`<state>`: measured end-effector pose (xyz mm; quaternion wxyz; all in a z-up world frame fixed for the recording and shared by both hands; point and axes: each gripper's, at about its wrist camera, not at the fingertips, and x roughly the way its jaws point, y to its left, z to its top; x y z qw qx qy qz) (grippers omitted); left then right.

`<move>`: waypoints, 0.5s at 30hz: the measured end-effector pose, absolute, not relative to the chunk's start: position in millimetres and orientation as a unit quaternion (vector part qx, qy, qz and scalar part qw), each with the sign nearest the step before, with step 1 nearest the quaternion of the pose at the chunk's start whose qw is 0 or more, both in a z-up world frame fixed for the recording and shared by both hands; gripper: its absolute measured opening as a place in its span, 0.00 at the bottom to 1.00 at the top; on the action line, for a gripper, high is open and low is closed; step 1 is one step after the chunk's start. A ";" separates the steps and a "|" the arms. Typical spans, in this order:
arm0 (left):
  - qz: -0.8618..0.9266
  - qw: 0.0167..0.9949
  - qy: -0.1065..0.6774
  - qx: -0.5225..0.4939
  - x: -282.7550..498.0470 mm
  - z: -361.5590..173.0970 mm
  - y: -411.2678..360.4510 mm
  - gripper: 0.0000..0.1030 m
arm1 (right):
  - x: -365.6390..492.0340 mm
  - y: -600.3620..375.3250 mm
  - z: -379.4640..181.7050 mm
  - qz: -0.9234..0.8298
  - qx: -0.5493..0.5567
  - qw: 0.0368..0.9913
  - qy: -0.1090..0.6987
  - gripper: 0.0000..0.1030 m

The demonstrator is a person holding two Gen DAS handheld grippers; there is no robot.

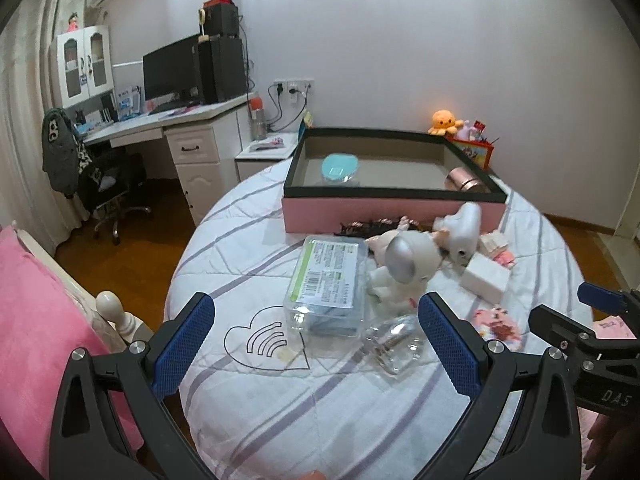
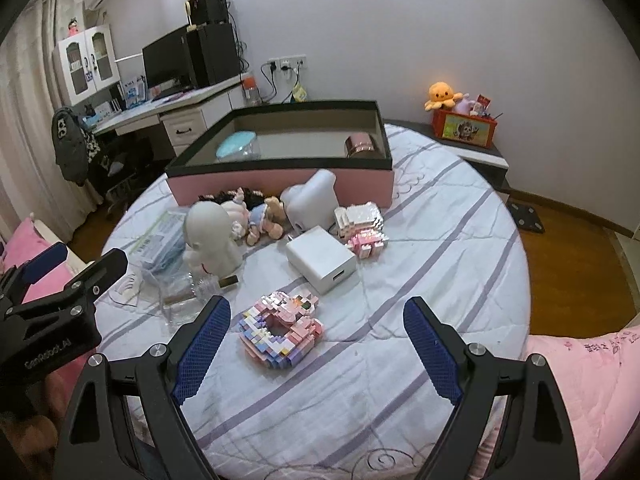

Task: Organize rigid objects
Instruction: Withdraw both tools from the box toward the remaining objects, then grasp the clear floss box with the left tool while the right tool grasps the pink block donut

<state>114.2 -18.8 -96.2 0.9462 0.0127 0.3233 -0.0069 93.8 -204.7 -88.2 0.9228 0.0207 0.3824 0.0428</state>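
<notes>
Both grippers hang over a round bed with a white, purple-striped quilt [image 2: 440, 240], tilted down. Left gripper [image 1: 316, 320] spread wide, nothing between its blue pads. Right gripper [image 2: 316, 324] also spread wide, empty; pads touch nothing.

Clock directions are given over the bed, seen from the grippers' end.

- Large pink box with black rim and open top [image 2: 280, 184]: 12 o'clock end of the bed. Inside it, a clear jar with light blue lid [image 2: 237, 148] at the left and a rose-gold metal tin [image 2: 362, 145] at the right, well apart.
- Pastel brick-built ring model [image 2: 280, 334]: 6 o'clock, just ahead of the right gripper, between its fingers in line of sight but not touched.
- White square charger block [image 2: 320, 260]: near centre, 12 o'clock of the ring model.
- Small pink-and-white brick figure [image 2: 362, 228]: just beside the charger, at its 2 o'clock.
- White astronaut figurine with silver visor [image 1: 400, 268]: upright, 9 o'clock of the charger.
- Clear plastic box with green-edged label [image 1: 326, 284]: at the astronaut's 9 o'clock, ahead of the left gripper.
- Clear crinkled plastic packet [image 1: 394, 342]: at the labelled box's 5 o'clock, near the left gripper's right finger.
- Small plush dolls [image 2: 252, 216] and a white glossy rounded gadget [image 2: 308, 200]: against the pink box's front wall.
</notes>
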 end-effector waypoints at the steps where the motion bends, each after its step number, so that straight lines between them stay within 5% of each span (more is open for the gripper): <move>1: -0.005 0.944 0.330 0.015 119.3 -101.2 -17.0 1.00 | 97.1 -203.0 -91.4 0.044 0.020 0.921 0.387 0.87; 15: -0.019 0.914 0.405 0.018 183.1 -149.9 -8.8 1.00 | 136.7 -181.5 -142.3 0.079 0.000 0.887 0.454 0.87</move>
